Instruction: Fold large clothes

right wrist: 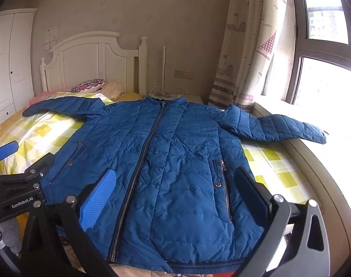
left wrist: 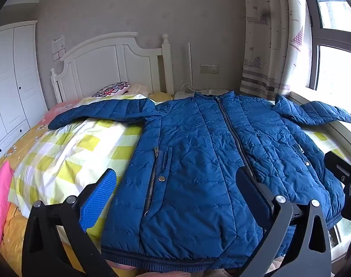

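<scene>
So the blue quilted jacket [left wrist: 198, 161] is laid out flat, front up and zipped, across the bed [left wrist: 66, 152] on the green-checked sheet, both sleeves spread out, the right one [right wrist: 279, 127] reaching over toward the window ledge. Both sets of fingers are spread wide with nothing in them: the left gripper [left wrist: 175, 198] hovers over the hem on the left half, the right gripper [right wrist: 175, 196] over the right half. My guess is this thing is light but puffy, soft and springy, with a slick nylon shell, so it'll probably slide on itself and puff back open after a fold. I'd pinch where there's some bite, like the ribbed hem band [left wrist: 166, 257], the sleeve cuffs or the shoulder seams, and grab a decent bunch of padding rather than just the outer skin. The zipper [right wrist: 138, 173] gives a handy centre line.
</scene>
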Available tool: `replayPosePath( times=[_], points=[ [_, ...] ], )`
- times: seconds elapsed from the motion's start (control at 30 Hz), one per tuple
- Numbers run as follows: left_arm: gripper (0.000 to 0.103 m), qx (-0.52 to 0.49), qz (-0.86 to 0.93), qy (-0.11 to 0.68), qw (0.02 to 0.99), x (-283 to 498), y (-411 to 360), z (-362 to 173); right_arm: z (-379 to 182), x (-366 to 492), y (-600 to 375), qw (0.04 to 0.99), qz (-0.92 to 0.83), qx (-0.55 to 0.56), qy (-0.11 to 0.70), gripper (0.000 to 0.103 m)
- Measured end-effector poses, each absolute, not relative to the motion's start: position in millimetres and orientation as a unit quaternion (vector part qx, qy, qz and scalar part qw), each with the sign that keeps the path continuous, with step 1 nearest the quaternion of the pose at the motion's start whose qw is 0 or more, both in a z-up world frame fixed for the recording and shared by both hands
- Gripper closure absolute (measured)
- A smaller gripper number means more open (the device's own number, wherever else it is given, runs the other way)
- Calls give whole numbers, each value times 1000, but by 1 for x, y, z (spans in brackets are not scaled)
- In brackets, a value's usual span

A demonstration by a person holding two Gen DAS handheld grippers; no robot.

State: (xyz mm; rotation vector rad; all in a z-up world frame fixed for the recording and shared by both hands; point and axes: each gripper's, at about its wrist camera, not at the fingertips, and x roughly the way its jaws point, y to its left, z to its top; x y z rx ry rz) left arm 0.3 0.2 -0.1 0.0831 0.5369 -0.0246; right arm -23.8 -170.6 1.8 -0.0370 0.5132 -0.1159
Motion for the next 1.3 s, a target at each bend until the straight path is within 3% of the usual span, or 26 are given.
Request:
replayPosePath(
  times=[1.3],
  points=[
    [4, 43, -11, 261, 964, -1, 3, -2, -7, -20, -174, 964, -47, -5, 260, 2]
  ],
)
